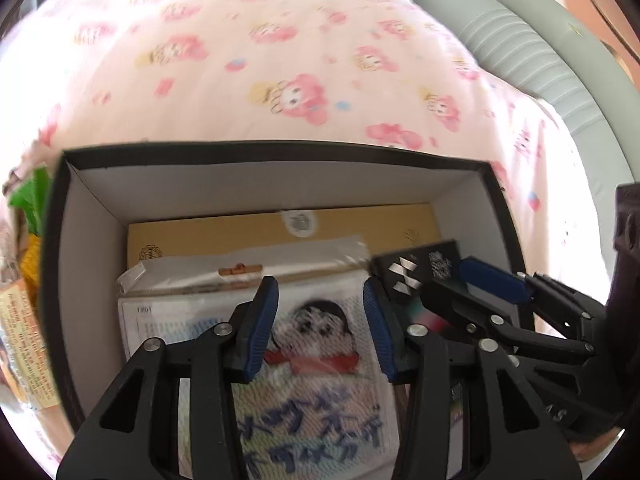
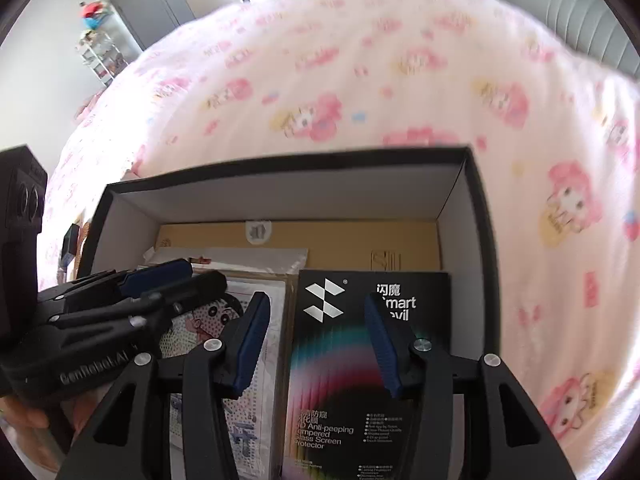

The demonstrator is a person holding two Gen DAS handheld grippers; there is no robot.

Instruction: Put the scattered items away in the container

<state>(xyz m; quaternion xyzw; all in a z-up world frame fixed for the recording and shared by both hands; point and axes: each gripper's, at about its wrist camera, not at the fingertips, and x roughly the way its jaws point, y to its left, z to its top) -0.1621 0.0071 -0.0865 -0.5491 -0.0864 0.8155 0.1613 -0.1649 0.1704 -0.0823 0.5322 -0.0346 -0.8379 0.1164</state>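
Screen-protector box (image 2: 360, 360) lies directly under and ahead of our right gripper (image 2: 316, 340), flat on the floor of the black cardboard container (image 2: 472, 216), against its right wall. Its long axis runs straight away from us, in line with the fingers, so the two blue pads (image 2: 252, 340) straddle its short width. Both jaws stand apart with nothing between them; we judge the box already set down, not gripped.

Our left gripper (image 1: 320, 328) hovers beside it, also spread and empty, over the cartoon craft kit (image 1: 312, 360), which lies to the left of the black box and touching or just beside it. For anything on the right half of the container, the right gripper is the nearer one; the left owns the kit side.

We see the protector box as slim, matte black, with a white angular logo, "Smart" lettering and a rainbow fan across its middle. The kit is a clear-bagged sheet showing a dark-haired boy with a red band. Beneath both lies a flat tan carton (image 1: 280, 236) spanning the back.

Outside the left wall, on the pink printed bedspread (image 1: 240, 60), colourful packets (image 1: 24, 308) wait, nearer the left gripper.
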